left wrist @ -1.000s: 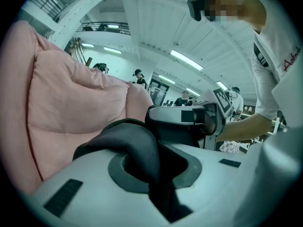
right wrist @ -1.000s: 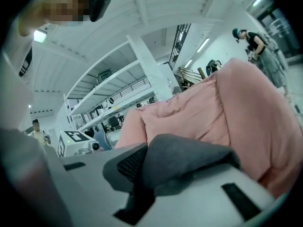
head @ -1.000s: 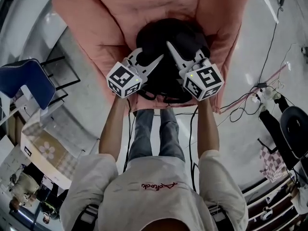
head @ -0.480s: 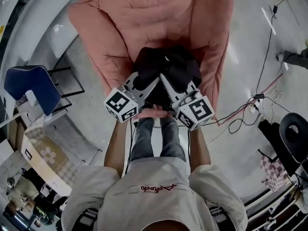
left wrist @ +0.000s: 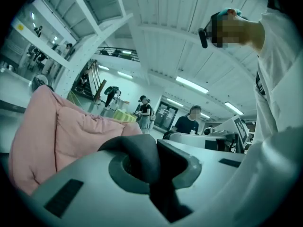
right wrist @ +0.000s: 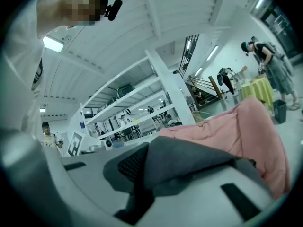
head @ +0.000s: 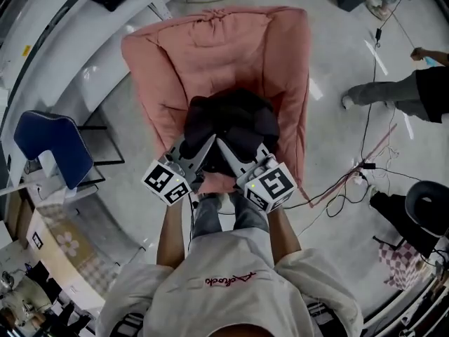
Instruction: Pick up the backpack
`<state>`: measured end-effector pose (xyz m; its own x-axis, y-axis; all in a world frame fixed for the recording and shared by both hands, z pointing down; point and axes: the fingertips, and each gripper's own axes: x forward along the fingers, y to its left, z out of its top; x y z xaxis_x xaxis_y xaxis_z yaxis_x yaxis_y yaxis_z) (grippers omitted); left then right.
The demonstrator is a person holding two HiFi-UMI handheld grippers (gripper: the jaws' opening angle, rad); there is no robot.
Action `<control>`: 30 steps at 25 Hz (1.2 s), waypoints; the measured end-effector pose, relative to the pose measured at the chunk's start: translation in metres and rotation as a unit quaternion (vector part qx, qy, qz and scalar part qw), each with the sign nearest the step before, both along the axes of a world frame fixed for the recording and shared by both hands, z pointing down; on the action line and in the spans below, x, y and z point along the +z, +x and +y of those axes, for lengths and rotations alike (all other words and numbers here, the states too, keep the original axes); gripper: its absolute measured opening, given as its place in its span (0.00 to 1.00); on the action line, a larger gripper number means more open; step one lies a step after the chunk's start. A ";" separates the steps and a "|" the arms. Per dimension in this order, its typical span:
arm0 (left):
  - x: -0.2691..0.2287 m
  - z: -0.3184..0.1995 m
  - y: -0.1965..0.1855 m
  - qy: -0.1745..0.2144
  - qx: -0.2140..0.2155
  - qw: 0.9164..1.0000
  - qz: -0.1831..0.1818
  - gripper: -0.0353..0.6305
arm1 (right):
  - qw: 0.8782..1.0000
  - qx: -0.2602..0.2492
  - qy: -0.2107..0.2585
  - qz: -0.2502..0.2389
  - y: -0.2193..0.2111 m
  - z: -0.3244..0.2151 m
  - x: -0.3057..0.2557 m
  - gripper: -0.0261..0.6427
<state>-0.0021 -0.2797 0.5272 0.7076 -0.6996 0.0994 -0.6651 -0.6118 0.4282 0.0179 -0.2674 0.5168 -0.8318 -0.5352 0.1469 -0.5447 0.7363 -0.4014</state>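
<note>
The black backpack (head: 231,121) sits over the front of the pink armchair (head: 210,48), its bulk just beyond both tips. The left hand-held gripper (head: 202,148) is pinched narrow on a dark strap (left wrist: 137,155), and the right hand-held gripper (head: 228,149) on a grey strap (right wrist: 189,167). They hold side by side, equally near, so any further lift probably needs both rising together

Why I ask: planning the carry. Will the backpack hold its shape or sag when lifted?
Probably sags: the backpack looks a soft, rounded lump. Its fabric folds inside the left gripper, so likely pliable. With the right gripper gripping too, it shouldn't swing much.
</note>
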 end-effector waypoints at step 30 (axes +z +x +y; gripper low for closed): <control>-0.211 0.172 -0.039 0.153 0.054 0.987 0.009 0.13 | 0.989 0.085 0.123 0.002 -0.027 0.163 -0.202 0.11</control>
